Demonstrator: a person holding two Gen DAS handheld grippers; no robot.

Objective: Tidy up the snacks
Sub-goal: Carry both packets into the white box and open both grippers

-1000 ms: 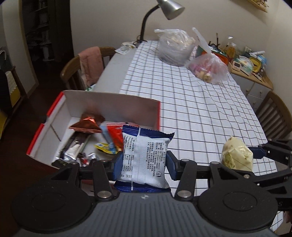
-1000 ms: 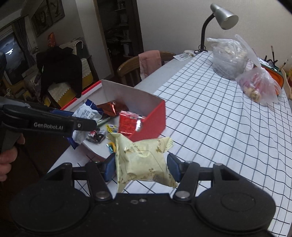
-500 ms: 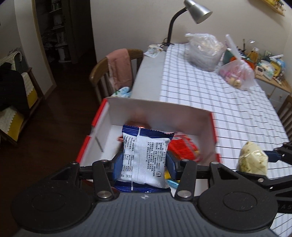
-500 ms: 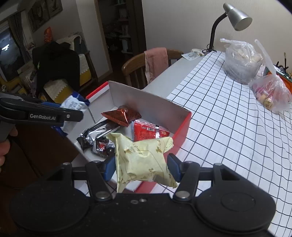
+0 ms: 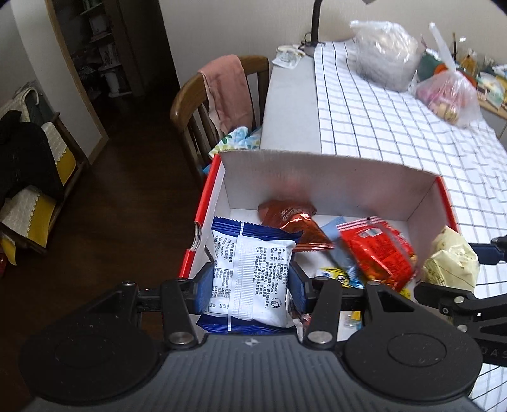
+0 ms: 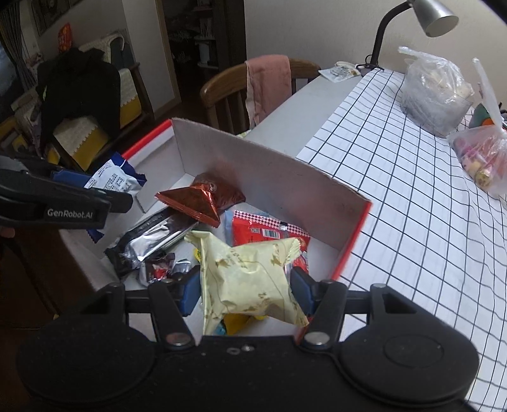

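Observation:
My left gripper [image 5: 250, 282] is shut on a blue and white snack packet [image 5: 250, 272] and holds it over the left part of the red and white box [image 5: 317, 174]. My right gripper [image 6: 245, 290] is shut on a pale yellow snack packet [image 6: 250, 282] over the box's [image 6: 269, 180] near right part. That packet also shows in the left wrist view [image 5: 451, 263]. The box holds a copper-red foil packet [image 6: 199, 199], a red packet [image 6: 269, 231], a silver packet [image 6: 158, 241] and small sweets.
The box sits at the table's near left corner on the checked cloth [image 6: 412, 190]. Two plastic bags [image 6: 434, 92] and a desk lamp [image 6: 437, 16] stand at the far end. A wooden chair with a pink towel [image 6: 269, 82] is beside the table.
Both grippers have moved forward and left over the box with their packets still held. The box's contents are now right below them.

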